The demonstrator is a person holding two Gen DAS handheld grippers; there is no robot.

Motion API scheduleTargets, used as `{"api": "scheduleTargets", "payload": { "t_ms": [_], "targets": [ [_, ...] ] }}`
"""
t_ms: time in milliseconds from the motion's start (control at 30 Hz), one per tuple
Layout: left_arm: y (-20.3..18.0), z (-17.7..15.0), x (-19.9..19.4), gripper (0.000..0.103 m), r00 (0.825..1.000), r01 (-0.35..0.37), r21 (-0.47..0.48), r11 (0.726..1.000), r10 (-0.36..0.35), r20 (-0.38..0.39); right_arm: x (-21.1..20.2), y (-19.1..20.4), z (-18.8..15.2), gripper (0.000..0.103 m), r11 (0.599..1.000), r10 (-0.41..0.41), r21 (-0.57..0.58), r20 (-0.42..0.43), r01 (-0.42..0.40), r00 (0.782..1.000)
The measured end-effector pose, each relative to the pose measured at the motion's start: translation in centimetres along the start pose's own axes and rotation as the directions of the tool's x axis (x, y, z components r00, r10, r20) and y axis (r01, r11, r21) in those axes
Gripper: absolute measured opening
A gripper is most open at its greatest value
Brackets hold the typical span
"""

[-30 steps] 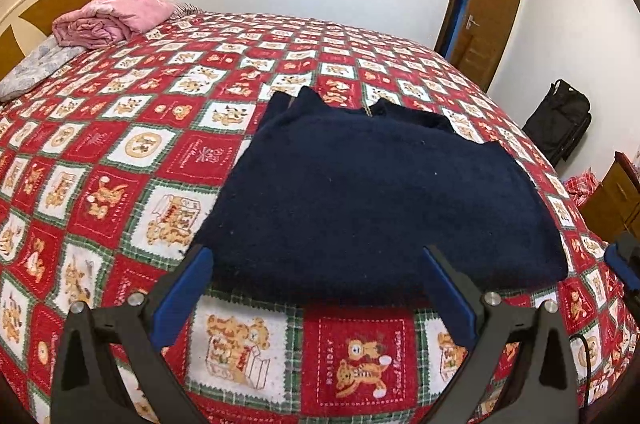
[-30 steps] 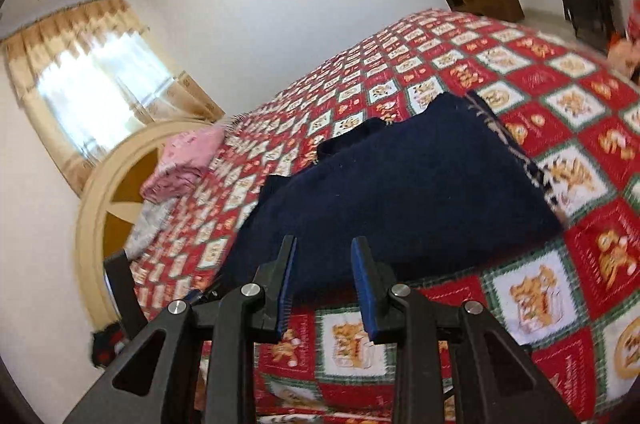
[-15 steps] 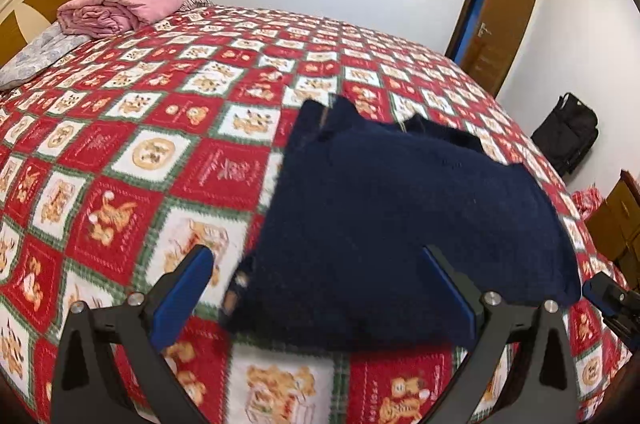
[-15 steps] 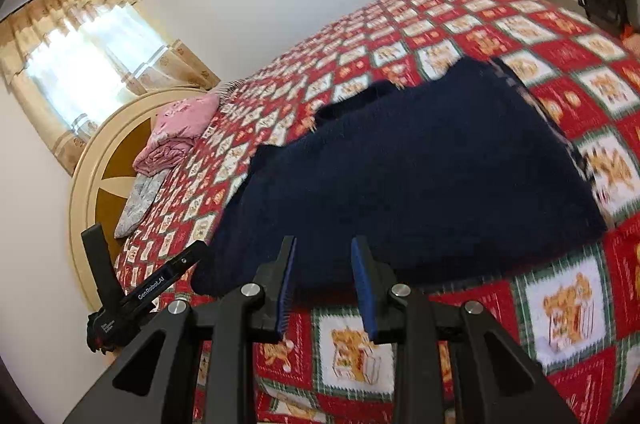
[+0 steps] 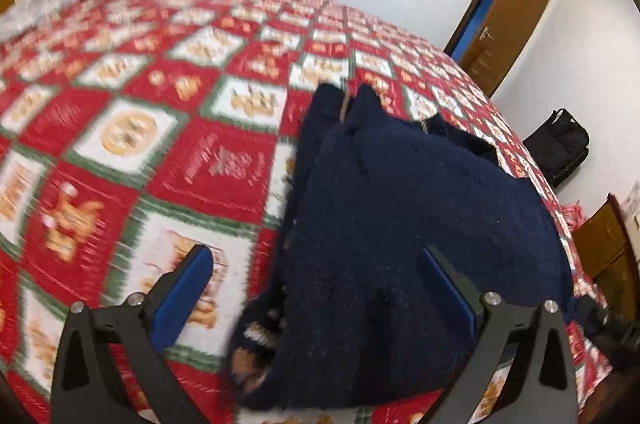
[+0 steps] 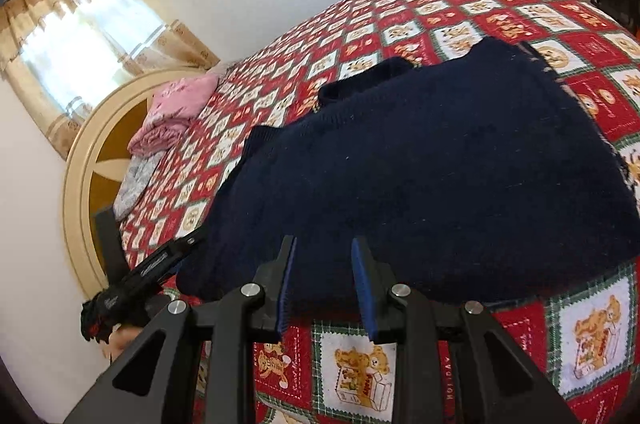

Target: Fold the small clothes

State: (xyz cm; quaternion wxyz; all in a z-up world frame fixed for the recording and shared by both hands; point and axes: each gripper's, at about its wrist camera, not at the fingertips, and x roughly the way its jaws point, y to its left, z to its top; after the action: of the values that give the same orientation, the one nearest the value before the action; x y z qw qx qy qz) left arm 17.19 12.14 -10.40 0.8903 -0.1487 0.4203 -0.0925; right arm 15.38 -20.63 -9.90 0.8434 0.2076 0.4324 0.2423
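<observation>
A navy knitted sweater (image 5: 400, 216) lies flat on the red-and-white bear quilt (image 5: 208, 164). In the left wrist view its near left corner, with a patterned cuff (image 5: 256, 340), sits between my left gripper's (image 5: 316, 280) wide open blue pads, which hover just over it. My right gripper (image 6: 325, 280) stands narrowly open with nothing between its pads, its tips just short of the sweater's (image 6: 420, 164) near edge. In the right wrist view the left gripper (image 6: 152, 264) shows at the sweater's left corner. The right gripper (image 5: 608, 324) is blurred at the left wrist view's right edge.
Folded pink bedding (image 6: 176, 108) and a grey cloth (image 6: 134, 180) lie by the round headboard (image 6: 84, 160). Beyond the bed are a wooden door (image 5: 508, 32), a black bag (image 5: 560, 148) and a brown cabinet (image 5: 608, 248). Quilt (image 6: 480, 24) stretches behind the sweater.
Both grippers have come down and closer to the sweater's near edge. The left one slid toward its left corner, and it has come into the right wrist view.
</observation>
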Motion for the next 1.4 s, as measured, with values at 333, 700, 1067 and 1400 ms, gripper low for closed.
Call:
{"api": "scheduleTargets", "payload": {
  "t_ms": [333,700,1067,1400],
  "targets": [
    [-1.3,-1.0,2.2,0.103,0.999,-0.024,0.045,0.999,0.025,-0.025,3.6,0.9,0.5,0.029,0.994,-0.068,-0.094,-0.045,0.063,0.997],
    [0.8,-0.4,1.7,0.049,0.994,0.105,-0.100,0.989,-0.109,-0.029,6.3,3.4,2.8,0.029,0.995,-0.015,-0.103,-0.064,0.008,0.998],
    [0.3,-2.8,-0.3,0.088,0.999,0.025,-0.112,0.993,-0.028,-0.022,10.3,8.0,6.5,0.064,0.980,0.143,-0.116,-0.141,-0.160,0.980],
    [1.2,-2.9,0.0,0.030,0.986,0.163,-0.194,0.967,-0.155,0.056,18.3,13.0,8.2,0.064,0.958,0.041,-0.246,-0.378,-0.143,0.925]
  ]
}}
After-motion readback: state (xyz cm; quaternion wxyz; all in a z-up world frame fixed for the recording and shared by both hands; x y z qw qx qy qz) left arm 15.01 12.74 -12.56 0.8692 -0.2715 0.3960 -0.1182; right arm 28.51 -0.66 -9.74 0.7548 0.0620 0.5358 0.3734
